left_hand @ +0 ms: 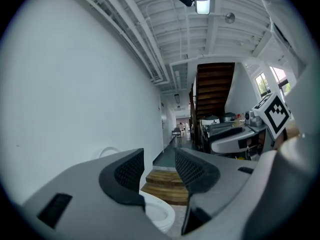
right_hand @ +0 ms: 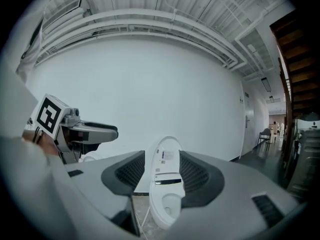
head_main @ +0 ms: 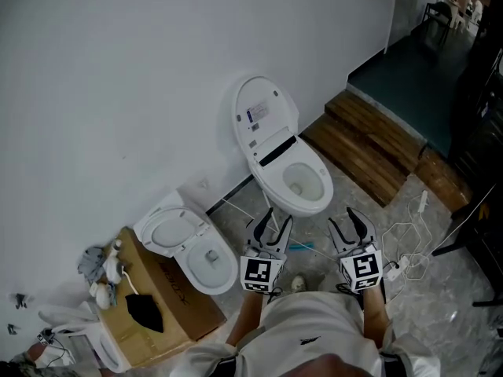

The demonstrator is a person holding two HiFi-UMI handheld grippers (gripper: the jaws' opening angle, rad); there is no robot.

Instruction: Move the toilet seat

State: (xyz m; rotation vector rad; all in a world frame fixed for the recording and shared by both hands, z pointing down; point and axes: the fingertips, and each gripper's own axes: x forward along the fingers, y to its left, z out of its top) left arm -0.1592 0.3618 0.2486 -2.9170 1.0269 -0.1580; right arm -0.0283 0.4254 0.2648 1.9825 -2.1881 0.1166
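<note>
A white toilet (head_main: 302, 185) stands by the white wall, its lid (head_main: 266, 115) raised and leaning back, with a label on the inside. Both grippers hover just in front of the bowl, apart from it. My left gripper (head_main: 273, 220) points at the bowl's near left side, jaws apart and empty. My right gripper (head_main: 346, 220) is at the bowl's near right, its jaws apart with nothing between them. In the right gripper view the toilet (right_hand: 165, 199) shows through the gap of the right gripper (right_hand: 162, 171). In the left gripper view the left gripper (left_hand: 159, 166) frames the bowl's rim (left_hand: 159, 215).
A second white toilet (head_main: 187, 246) sits to the left, beside a cardboard box (head_main: 157, 309) with clutter on it. Wooden steps (head_main: 365, 144) lie right of the toilet. White cables and a power strip (head_main: 409, 246) trail on the floor at the right, near a black stand leg (head_main: 471, 230).
</note>
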